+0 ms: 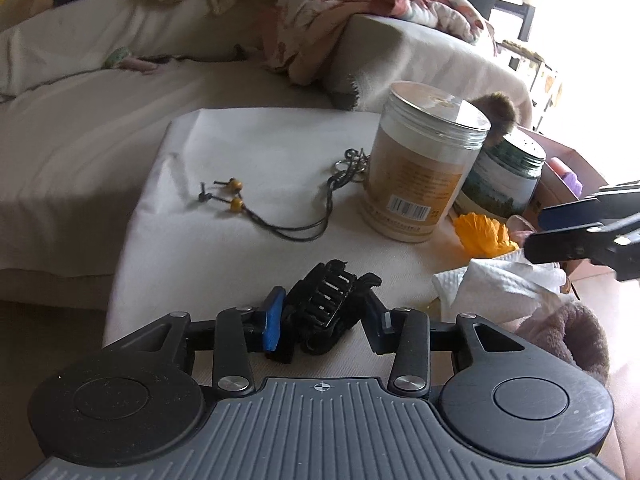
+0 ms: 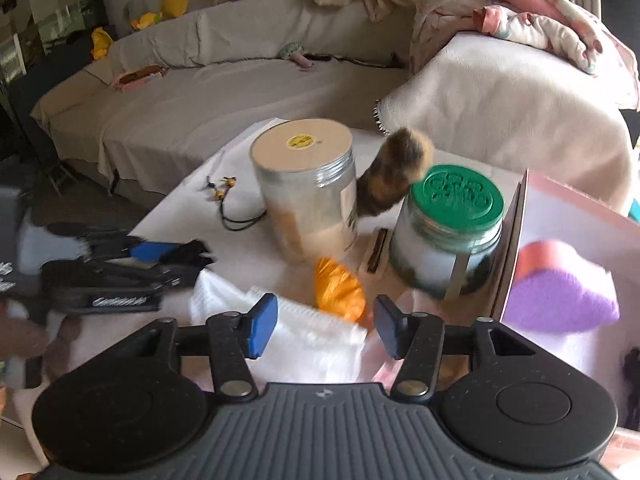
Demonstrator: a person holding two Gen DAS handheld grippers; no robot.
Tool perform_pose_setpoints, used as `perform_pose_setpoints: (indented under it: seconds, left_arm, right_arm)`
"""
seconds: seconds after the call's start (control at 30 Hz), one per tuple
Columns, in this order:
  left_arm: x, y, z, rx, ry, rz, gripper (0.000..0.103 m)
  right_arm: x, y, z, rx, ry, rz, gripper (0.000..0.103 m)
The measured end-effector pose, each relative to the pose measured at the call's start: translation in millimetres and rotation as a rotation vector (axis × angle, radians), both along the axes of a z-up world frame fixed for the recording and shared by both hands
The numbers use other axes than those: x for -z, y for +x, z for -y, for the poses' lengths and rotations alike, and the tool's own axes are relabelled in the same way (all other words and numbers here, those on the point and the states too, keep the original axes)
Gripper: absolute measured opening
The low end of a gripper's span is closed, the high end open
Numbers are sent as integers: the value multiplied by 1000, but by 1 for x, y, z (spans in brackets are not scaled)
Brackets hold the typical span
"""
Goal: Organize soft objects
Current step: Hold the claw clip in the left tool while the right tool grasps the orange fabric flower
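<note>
On a white-draped table, the left gripper (image 1: 324,320) clamps a black hair claw (image 1: 326,300); the right gripper (image 2: 324,330), fingers apart, hovers over white tissue (image 2: 296,328). At three o'clock, a pink box (image 2: 516,240) holds a purple sponge (image 2: 560,300). Two lidded jars (image 2: 308,196) stand at twelve.
</note>
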State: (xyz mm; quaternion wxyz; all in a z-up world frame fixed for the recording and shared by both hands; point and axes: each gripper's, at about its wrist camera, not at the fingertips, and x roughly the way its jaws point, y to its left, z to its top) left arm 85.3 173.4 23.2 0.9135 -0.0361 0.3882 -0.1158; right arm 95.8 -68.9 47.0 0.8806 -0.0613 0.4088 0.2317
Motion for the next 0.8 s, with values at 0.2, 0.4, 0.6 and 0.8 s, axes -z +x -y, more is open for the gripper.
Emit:
perform_pose_setpoints:
  seconds: [0.2, 0.4, 0.6, 0.8]
  left_arm:
    - [-1, -4, -10, -28, -41, -3, 45]
    - [1, -7, -23, -73, -95, 9, 45]
    - [3, -9, -30, -109, -127, 19, 45]
    - [3, -12, -41, -151, -135, 24, 44]
  right_arm:
    - [24, 22, 3, 34, 84, -223, 57]
    - [10, 10, -10, -78, 146, -248, 8]
    - [-39, -4, -17, -97, 231, -52, 4]
    - [-33, -12, -24, -102, 175, 8, 7]
